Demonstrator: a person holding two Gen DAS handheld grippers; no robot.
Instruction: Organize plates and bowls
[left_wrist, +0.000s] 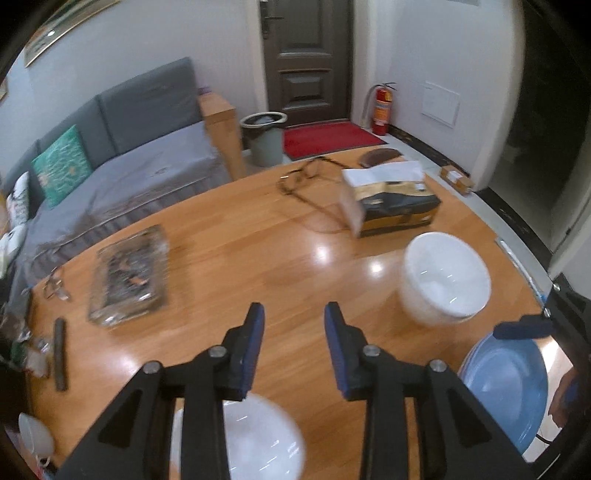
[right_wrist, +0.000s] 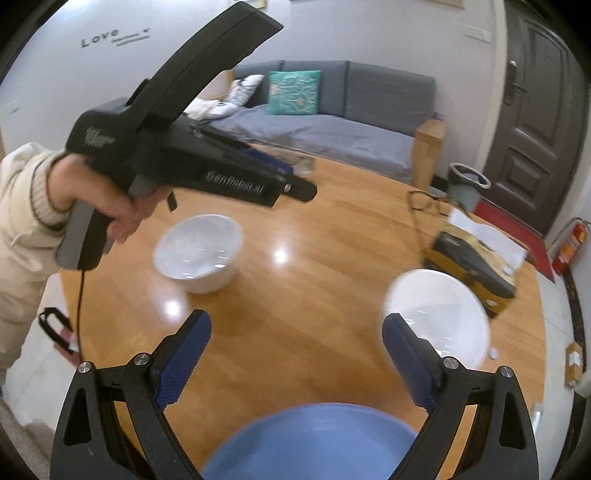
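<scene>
Left tool hangs over the wooden bench, jaws a narrow gap apart, nothing between them, and one white bowl sits right beneath at six o'clock. Right tool is spread wide and empty, the blue plate directly under it at six. From the left wrist view that same plate sits at four o'clock, a second white bowl just beyond it at two. Further out, a tissue box at one o'clock, eyeglasses beside it at twelve, a clear tray at ten. In the right wrist view, a hand grips the left tool's handle at ten o'clock.
</scene>
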